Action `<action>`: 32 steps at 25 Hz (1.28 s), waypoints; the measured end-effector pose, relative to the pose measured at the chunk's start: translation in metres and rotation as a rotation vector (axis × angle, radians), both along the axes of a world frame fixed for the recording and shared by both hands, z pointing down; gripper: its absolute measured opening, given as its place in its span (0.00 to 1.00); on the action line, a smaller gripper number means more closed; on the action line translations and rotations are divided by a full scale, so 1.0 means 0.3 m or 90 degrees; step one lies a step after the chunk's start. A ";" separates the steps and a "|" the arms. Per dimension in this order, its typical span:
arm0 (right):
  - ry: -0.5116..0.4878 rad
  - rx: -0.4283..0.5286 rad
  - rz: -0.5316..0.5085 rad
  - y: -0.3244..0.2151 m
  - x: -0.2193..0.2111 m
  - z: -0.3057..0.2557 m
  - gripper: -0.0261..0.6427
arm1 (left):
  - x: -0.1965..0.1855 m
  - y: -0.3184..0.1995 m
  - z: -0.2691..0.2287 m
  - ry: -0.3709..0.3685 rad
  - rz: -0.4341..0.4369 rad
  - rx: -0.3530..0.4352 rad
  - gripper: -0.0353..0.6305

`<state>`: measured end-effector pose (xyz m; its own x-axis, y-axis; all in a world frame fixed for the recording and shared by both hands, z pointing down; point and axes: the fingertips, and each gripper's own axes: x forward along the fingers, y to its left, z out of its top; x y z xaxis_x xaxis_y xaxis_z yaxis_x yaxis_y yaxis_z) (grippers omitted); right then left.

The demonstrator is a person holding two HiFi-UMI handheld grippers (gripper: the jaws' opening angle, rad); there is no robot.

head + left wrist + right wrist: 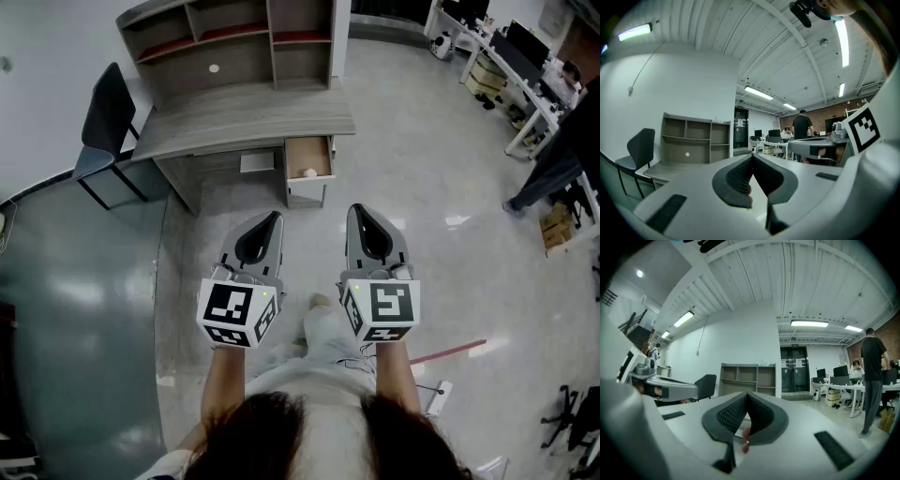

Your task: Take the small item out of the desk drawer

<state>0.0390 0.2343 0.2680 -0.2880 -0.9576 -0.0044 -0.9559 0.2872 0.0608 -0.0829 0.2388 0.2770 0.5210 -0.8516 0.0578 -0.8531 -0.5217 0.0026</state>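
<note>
A grey desk (244,117) with a shelf unit on top stands ahead of me by the wall. Its small drawer (307,156) is pulled open, and a small white item (308,172) lies inside. I hold both grippers level over the floor, well short of the desk. The left gripper (274,218) is shut with nothing between its jaws. The right gripper (357,211) is shut and empty too. In the left gripper view the jaws (752,157) meet at the tips; the right gripper view shows the same (746,394). The drawer is hidden in both gripper views.
A dark chair (105,131) stands left of the desk. A person (562,159) stands at the right near white office desks (511,66) with monitors. A red strip (450,353) lies on the glossy floor to my right.
</note>
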 end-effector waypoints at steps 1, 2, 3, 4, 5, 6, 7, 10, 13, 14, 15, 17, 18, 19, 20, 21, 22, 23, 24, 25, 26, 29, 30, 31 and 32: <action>0.000 -0.001 0.001 -0.008 0.003 0.005 0.08 | 0.004 -0.009 0.003 -0.001 0.001 0.000 0.07; 0.000 -0.002 0.002 -0.017 0.006 0.009 0.08 | 0.008 -0.018 0.005 -0.002 0.001 -0.001 0.07; 0.000 -0.003 0.002 -0.025 0.010 0.012 0.08 | 0.013 -0.027 0.006 -0.002 0.001 -0.001 0.07; 0.001 -0.003 0.002 -0.035 0.014 0.012 0.08 | 0.018 -0.037 0.004 -0.001 0.001 -0.001 0.07; 0.004 -0.003 0.001 -0.045 0.018 0.011 0.08 | 0.024 -0.049 0.001 0.000 0.001 -0.001 0.07; 0.008 -0.002 -0.001 -0.056 0.021 0.009 0.08 | 0.030 -0.062 -0.004 0.000 0.001 -0.001 0.07; 0.012 -0.001 -0.004 -0.069 0.023 0.008 0.08 | 0.036 -0.076 -0.008 0.000 0.001 -0.001 0.07; 0.020 -0.001 -0.016 -0.106 0.023 0.011 0.08 | 0.051 -0.122 -0.009 0.002 0.000 -0.001 0.07; 0.021 -0.004 -0.028 -0.147 0.026 0.015 0.08 | 0.067 -0.168 -0.006 0.001 -0.002 -0.003 0.07; 0.020 -0.006 -0.032 -0.162 0.027 0.015 0.08 | 0.072 -0.184 -0.006 0.001 -0.003 -0.003 0.07; 0.015 -0.010 -0.038 -0.178 0.027 0.017 0.08 | 0.077 -0.201 -0.006 0.002 -0.004 -0.003 0.07; -0.006 -0.023 -0.054 -0.211 0.030 0.024 0.08 | 0.087 -0.237 -0.006 0.002 -0.004 -0.003 0.07; -0.017 -0.029 -0.061 -0.228 0.033 0.027 0.08 | 0.093 -0.254 -0.006 0.001 -0.004 -0.003 0.07; -0.024 -0.032 -0.066 -0.244 0.036 0.030 0.08 | 0.099 -0.271 -0.006 0.001 -0.005 -0.003 0.07; -0.026 -0.033 -0.070 -0.261 0.038 0.032 0.08 | 0.103 -0.289 -0.006 0.001 -0.005 -0.004 0.07; -0.026 -0.033 -0.072 -0.278 0.041 0.032 0.08 | 0.107 -0.308 -0.006 0.002 -0.005 -0.004 0.07; -0.025 -0.031 -0.072 -0.296 0.044 0.030 0.08 | 0.110 -0.328 -0.006 0.003 -0.005 -0.005 0.07; -0.022 -0.029 -0.072 -0.314 0.048 0.029 0.08 | 0.114 -0.349 -0.006 0.003 -0.006 -0.006 0.07; -0.015 -0.027 -0.071 -0.333 0.051 0.029 0.08 | 0.119 -0.369 -0.005 0.002 -0.007 -0.007 0.07; -0.006 -0.025 -0.070 -0.352 0.054 0.031 0.08 | 0.124 -0.389 -0.004 0.000 -0.008 -0.008 0.07; 0.005 -0.025 -0.070 -0.371 0.057 0.033 0.08 | 0.129 -0.409 -0.002 -0.002 -0.009 -0.008 0.07; 0.022 -0.024 -0.071 -0.427 0.063 0.040 0.08 | 0.141 -0.465 0.004 -0.004 -0.011 -0.011 0.07; 0.024 -0.023 -0.071 -0.445 0.064 0.041 0.08 | 0.143 -0.482 0.006 -0.004 -0.012 -0.011 0.07; 0.026 -0.022 -0.071 -0.463 0.065 0.042 0.08 | 0.143 -0.499 0.008 -0.004 -0.013 -0.012 0.07; 0.027 -0.021 -0.071 -0.481 0.066 0.043 0.08 | 0.142 -0.515 0.009 -0.003 -0.015 -0.012 0.07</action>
<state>0.0588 0.0901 0.2807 -0.3917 -0.9192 0.0406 -0.9148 0.3938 0.0894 -0.0402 0.0842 0.2798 0.5005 -0.8623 0.0771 -0.8651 -0.5014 0.0085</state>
